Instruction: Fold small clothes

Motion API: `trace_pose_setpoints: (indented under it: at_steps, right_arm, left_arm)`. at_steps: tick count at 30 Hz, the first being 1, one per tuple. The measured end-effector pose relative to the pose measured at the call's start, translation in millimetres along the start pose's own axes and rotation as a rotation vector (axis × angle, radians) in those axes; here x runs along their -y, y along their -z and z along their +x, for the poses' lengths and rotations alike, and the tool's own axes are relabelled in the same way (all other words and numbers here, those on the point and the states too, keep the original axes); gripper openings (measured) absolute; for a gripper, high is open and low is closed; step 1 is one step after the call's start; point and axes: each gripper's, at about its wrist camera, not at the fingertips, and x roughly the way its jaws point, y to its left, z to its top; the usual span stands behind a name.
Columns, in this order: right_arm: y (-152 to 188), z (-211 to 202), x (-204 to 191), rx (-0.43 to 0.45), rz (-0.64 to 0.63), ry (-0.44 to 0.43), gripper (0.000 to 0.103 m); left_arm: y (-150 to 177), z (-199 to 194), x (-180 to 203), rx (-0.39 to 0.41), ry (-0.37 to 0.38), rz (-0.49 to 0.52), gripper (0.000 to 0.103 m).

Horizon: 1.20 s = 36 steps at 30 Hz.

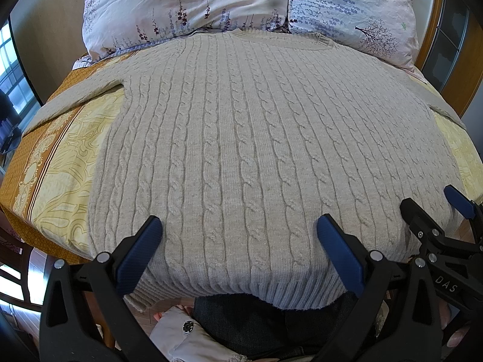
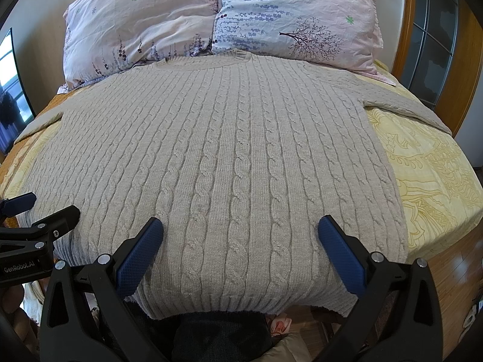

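A beige cable-knit sweater [image 1: 241, 138] lies flat on the bed, collar toward the pillows, hem hanging over the near edge; it also fills the right wrist view [image 2: 223, 163]. Its sleeves stretch out to both sides. My left gripper [image 1: 238, 226] is open and empty above the hem's left half. My right gripper [image 2: 240, 226] is open and empty above the hem's right half. The right gripper also shows at the right edge of the left wrist view [image 1: 434, 205], and the left gripper shows at the left edge of the right wrist view [image 2: 42, 205].
The bed has a yellow and orange patterned cover [image 1: 60, 163] [image 2: 428, 163]. Two floral pillows [image 1: 187, 6] [image 2: 289, 15] lie at the head. A wooden headboard [image 2: 407, 30] stands at the far right. Dark trousers of the person [image 1: 259, 319] are below the hem.
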Motion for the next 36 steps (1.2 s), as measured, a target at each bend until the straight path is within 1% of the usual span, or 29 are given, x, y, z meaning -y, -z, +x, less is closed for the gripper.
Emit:
trace_pose_setpoints:
  at_steps: [27, 34, 36]
  right_arm:
    - [3.1, -0.1, 0.0, -0.001, -0.002, -0.002, 0.102]
    - [2.9, 2.3, -1.0, -0.011, -0.031, -0.016, 0.102]
    - [0.3, 3.3, -3.8, -0.007, -0.066, -0.014, 0.102]
  left_arm:
    - [0.0, -0.1, 0.0, 0.001, 0.000, 0.001, 0.101]
    - [-0.6, -3.5, -1.6, 0.001, 0.007, 0.018, 0.101]
    - [-4.3, -0.1, 0.3, 0.006, 0.009, 0.022, 0.101]
